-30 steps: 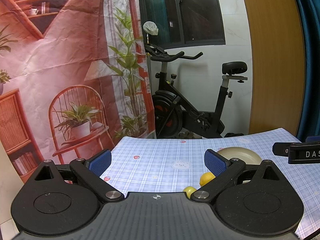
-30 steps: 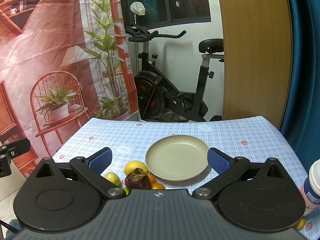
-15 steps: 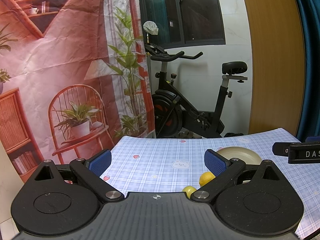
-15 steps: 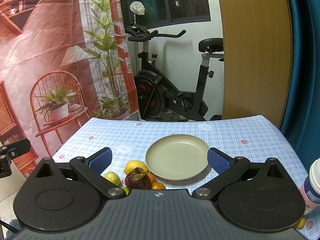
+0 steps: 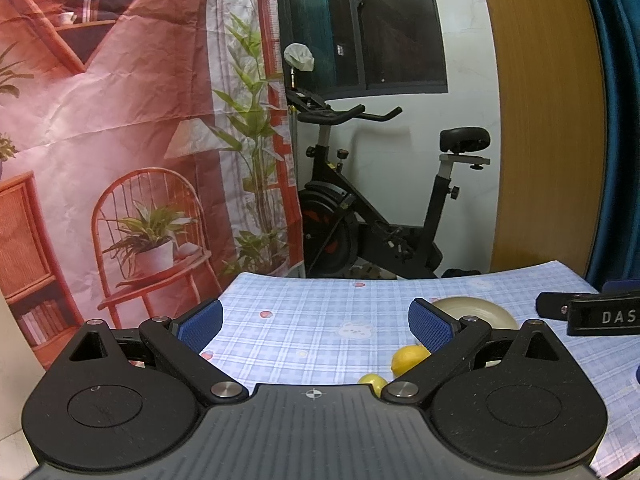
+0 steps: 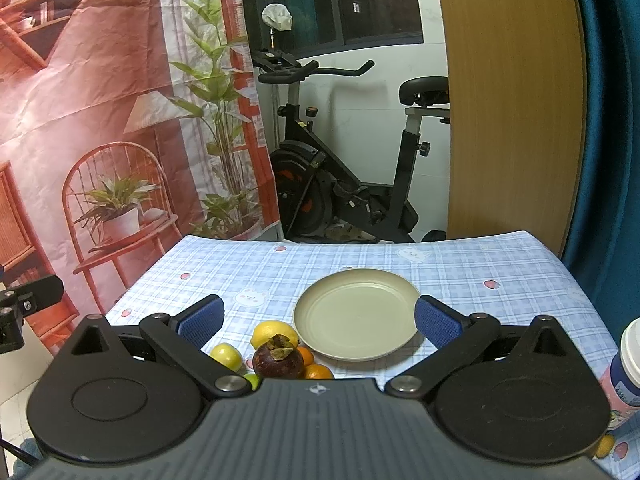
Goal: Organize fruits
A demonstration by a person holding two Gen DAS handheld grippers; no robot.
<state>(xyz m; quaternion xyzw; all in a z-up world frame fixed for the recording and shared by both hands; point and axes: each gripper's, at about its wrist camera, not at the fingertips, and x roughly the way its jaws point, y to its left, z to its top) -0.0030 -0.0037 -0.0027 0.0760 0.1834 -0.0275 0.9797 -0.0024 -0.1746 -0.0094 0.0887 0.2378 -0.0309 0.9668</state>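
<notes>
Judging from how things lie, the sorting has not begun: the round pale-green plate (image 6: 356,316) on the desk (image 6: 460,268), which wears a blue-checked cloth, holds nothing, and every fruit sits off it in a cluster just beside its near-left rim. That cluster comprises a large yellow lemon (image 6: 274,332), a small yellow-green round fruit (image 6: 226,354), a dark purple mangosteen with a brown calyx (image 6: 278,360), and two small oranges (image 6: 316,370), partly hidden behind the mangosteen and the tool body; a sliver of a further green fruit shows at the tool's edge. The right gripper (image 6: 318,318) hangs above the near edge, jaws spread wide and holding nothing, aimed across fruit and plate. The left gripper (image 5: 316,320) hangs further left, jaws likewise wide and empty, with the fruit at the right of its view. All fruit appears left to move. A white-lidded cup with a blue and pink printed wrap (image 6: 626,364) stands at the right edge, well apart from the plate; it could obstruct a wide right-hand swing. A black exercise bike (image 6: 340,184) stands beyond the desk, clear of the work.
</notes>
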